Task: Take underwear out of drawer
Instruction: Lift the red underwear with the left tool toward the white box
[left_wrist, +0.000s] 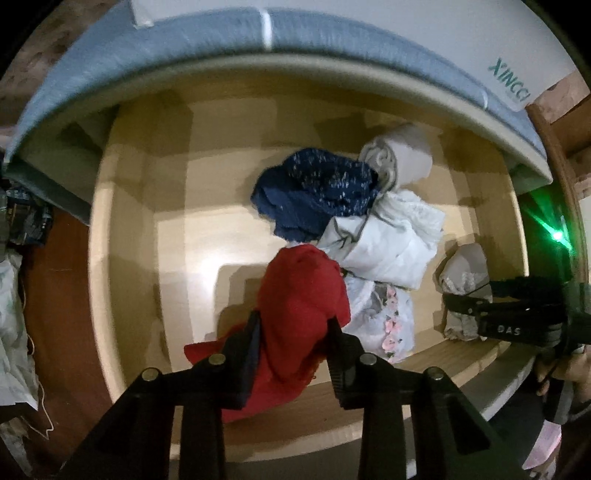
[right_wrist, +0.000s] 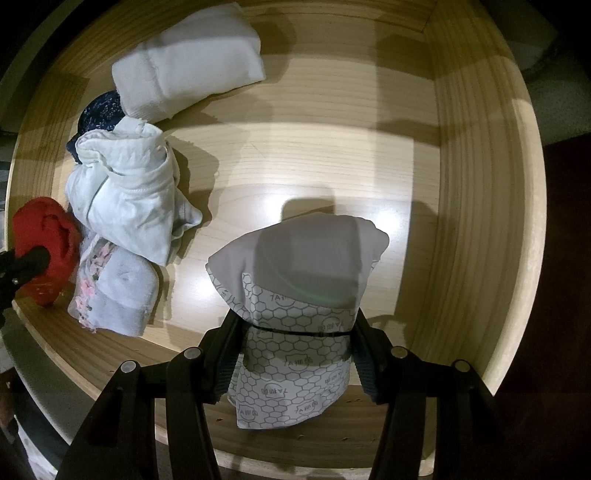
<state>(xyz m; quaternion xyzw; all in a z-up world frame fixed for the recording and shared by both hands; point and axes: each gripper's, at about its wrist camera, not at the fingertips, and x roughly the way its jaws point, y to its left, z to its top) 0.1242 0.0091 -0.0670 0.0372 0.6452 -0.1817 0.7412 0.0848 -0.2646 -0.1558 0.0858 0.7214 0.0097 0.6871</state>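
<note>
Left gripper (left_wrist: 293, 347) clamps the red underwear (left_wrist: 299, 295) near the drawer's (left_wrist: 122, 206) front edge; right gripper (right_wrist: 295, 354) clamps the hexagon-print underwear (right_wrist: 295, 295). Soft, light cloth: bunched folds likely hold best.

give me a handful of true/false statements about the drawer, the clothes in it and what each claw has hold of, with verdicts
1. The left claw is shut on the red garment. True.
2. The right claw is empty. False: it grips the hexagon-print garment.
3. The navy speckled garment lies in the wooden drawer, gripped by neither claw. True.
4. The drawer's floor is covered edge to edge with clothes. False: wide bare wood shows around the pile.
5. The floral-trimmed garment lies next to the red garment. True.
6. The rolled white garment sits between the right claw's fingers. False: it lies far back in the drawer.
</note>
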